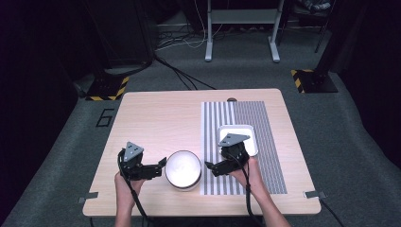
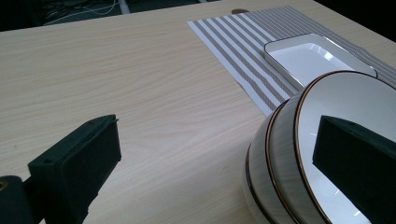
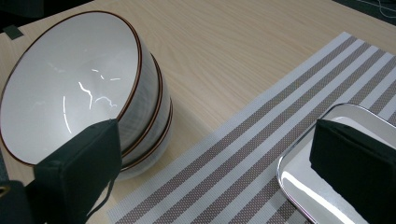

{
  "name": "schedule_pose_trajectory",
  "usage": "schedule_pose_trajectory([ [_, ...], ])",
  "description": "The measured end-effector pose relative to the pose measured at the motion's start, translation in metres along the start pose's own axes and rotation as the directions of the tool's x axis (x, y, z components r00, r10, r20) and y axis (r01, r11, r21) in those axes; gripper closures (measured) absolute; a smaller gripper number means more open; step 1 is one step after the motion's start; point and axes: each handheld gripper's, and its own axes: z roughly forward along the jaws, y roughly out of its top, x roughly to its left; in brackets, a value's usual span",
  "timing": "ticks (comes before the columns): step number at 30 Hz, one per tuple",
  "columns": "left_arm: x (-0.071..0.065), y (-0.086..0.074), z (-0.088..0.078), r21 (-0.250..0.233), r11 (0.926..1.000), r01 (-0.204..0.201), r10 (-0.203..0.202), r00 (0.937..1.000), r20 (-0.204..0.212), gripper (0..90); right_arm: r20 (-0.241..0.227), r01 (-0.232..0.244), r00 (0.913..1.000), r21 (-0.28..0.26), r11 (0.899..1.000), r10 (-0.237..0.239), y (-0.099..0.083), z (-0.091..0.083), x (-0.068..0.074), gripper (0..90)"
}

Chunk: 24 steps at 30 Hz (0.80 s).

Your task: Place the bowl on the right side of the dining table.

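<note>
Flanking the stacked bowls (image 1: pixel 183 169) (three, it seems), the left gripper (image 1: pixel 161 166) and right gripper (image 1: pixel 206 166) both gape wide, grasping nothing. One left jaw hangs over the top bowl's rim.

Bowl stack (image 1: pixel 183 169) on table (image 1: pixel 156 118), left of placemat (image 1: pixel 246 179); tray (image 1: pixel 246 135) on placemat, seemingly behind.

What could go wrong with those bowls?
The bowls are stacked three high and lean a bit, so a bump from the left gripper might topple them. Its right finger is over the top rim; pinching only that bowl could tip it. They sit near the table edge and might fall.
</note>
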Motion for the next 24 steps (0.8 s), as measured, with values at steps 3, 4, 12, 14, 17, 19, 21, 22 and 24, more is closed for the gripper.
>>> schedule_pose_trajectory([
  [3,-0.002,0.001,0.0,-0.006,1.0,-0.004,0.004,1.0,0.007,0.8,-0.007,0.008,0.9999,-0.003,1.0,-0.008,0.003,0.0,0.003,1.6],
  [4,-0.003,0.002,0.0,-0.007,1.0,-0.005,0.005,0.9999,0.01,0.9,-0.01,0.009,0.9999,-0.003,1.0,-0.009,0.005,0.0,0.003,1.6],
  [12,-0.009,0.004,0.002,-0.009,0.9998,-0.016,0.017,0.9993,0.034,1.2,-0.03,0.032,0.999,-0.008,0.999,-0.033,0.012,0.004,0.01,1.7],
  [14,-0.011,0.004,0.003,-0.004,0.9998,-0.018,0.018,0.999,0.041,1.2,-0.034,0.039,0.9986,-0.007,0.999,-0.04,0.013,0.005,0.012,1.7],
  [17,-0.013,0.002,0.006,0.004,0.9997,-0.026,0.026,0.9984,0.051,1.2,-0.042,0.045,0.9981,-0.004,0.999,-0.045,0.014,0.008,0.014,1.7],
  [19,-0.015,0.001,0.008,0.009,0.9995,-0.029,0.029,0.9978,0.059,1.4,-0.047,0.049,0.9977,-0.002,0.999,-0.049,0.015,0.01,0.016,1.8],
  [21,-0.017,-0.001,0.009,0.015,0.9994,-0.031,0.03,0.9975,0.065,1.5,-0.051,0.051,0.9974,0.002,0.999,-0.051,0.016,0.012,0.018,2.2],
  [22,-0.018,-0.002,0.011,0.019,0.9993,-0.032,0.031,0.9972,0.069,1.5,-0.052,0.046,0.9976,0.005,0.999,-0.046,0.016,0.013,0.019,2.3],
  [24,-0.019,-0.003,0.013,0.03,0.9989,-0.037,0.034,0.9967,0.074,1.8,-0.054,0.044,0.9976,0.008,0.999,-0.044,0.016,0.017,0.02,3.5],
])
